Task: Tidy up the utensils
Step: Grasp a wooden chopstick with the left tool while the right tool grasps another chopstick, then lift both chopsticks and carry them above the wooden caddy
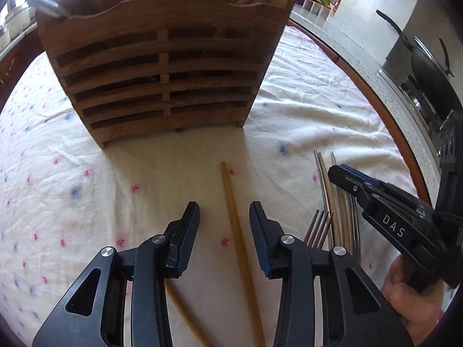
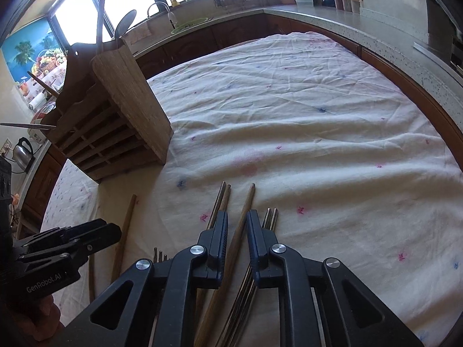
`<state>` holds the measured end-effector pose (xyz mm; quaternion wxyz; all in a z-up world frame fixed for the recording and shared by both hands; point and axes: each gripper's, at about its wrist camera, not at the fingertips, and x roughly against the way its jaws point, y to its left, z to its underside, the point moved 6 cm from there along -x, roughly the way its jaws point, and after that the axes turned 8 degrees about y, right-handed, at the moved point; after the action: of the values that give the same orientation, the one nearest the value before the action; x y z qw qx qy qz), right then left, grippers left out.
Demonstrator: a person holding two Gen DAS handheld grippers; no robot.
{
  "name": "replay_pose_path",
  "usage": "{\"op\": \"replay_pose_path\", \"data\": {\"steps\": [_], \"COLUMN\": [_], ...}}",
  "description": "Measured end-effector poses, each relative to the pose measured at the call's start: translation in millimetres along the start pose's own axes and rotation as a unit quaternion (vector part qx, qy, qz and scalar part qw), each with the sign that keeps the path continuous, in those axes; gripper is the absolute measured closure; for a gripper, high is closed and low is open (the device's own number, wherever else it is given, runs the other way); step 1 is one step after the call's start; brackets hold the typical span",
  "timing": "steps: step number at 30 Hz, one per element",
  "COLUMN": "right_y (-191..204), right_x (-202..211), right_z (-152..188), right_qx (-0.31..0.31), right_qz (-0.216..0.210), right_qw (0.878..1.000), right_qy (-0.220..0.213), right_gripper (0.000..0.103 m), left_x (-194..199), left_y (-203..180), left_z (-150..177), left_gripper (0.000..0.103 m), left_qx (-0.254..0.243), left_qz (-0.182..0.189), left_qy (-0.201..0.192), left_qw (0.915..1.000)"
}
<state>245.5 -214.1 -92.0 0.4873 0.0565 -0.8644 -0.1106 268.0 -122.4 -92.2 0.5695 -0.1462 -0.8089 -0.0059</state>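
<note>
in the left wrist view, the left gripper [image 1: 224, 222] had its fingers partly open astride a wooden chopstick [image 1: 238, 240] on the tabletop [image 1: 72, 173], not touching it, before the wooden holder [image 1: 162, 72]. in the right wrist view, the right gripper [image 2: 236, 232] had its fingers narrowly apart around a wooden chopstick [image 2: 244, 208]; whether they pressed it, i cannot tell.

This is a home kitchen: a speckled stone counter [image 2: 376, 26] wraps round the room, with a sink and curved tap [image 2: 162, 10] under a bright window [image 2: 78, 14], a kettle [image 2: 21, 151] (metal, at the far left), jars [image 2: 347, 1], and a black lidded pan [image 1: 428, 66] on the stove.
</note>
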Motion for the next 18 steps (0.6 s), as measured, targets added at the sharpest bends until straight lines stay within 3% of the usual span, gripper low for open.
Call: {"op": "replay_pose_path", "data": {"steps": [2, 4, 6, 7, 12, 18], "right_y": [1, 1, 3, 3, 1, 0], "right_x": [-3, -4, -5, -5, -3, 19], "right_z": [-4, -6, -5, -5, -6, -4], "right_qx": [0.006, 0.011, 0.020, 0.022, 0.010, -0.009], "right_qz": [0.005, 0.009, 0.016, 0.019, 0.006, -0.026], "right_qw": [1.000, 1.000, 1.000, 1.000, 1.000, 0.999], "right_qy": [-0.002, -0.005, -0.008, -0.009, -0.010, -0.027], "right_gripper": [0.092, 0.092, 0.092, 0.092, 0.094, 0.096], "left_x": [-2, -2, -3, -3, 1, 30], "left_y": [-5, -9, -8, -6, 0, 11], "left_z": [-1, 0, -1, -1, 1, 9], "left_gripper": [0.069, 0.077, 0.093, 0.095, 0.096, 0.097], "left_qx": [-0.012, -0.024, -0.030, -0.028, -0.015, 0.007], "left_qz": [-0.011, -0.027, -0.036, -0.032, -0.014, 0.021], "left_qy": [-0.004, -0.010, -0.013, -0.013, -0.013, -0.041], "left_qw": [0.9999, 0.9993, 0.9988, 0.9990, 0.9997, 0.9989]}}
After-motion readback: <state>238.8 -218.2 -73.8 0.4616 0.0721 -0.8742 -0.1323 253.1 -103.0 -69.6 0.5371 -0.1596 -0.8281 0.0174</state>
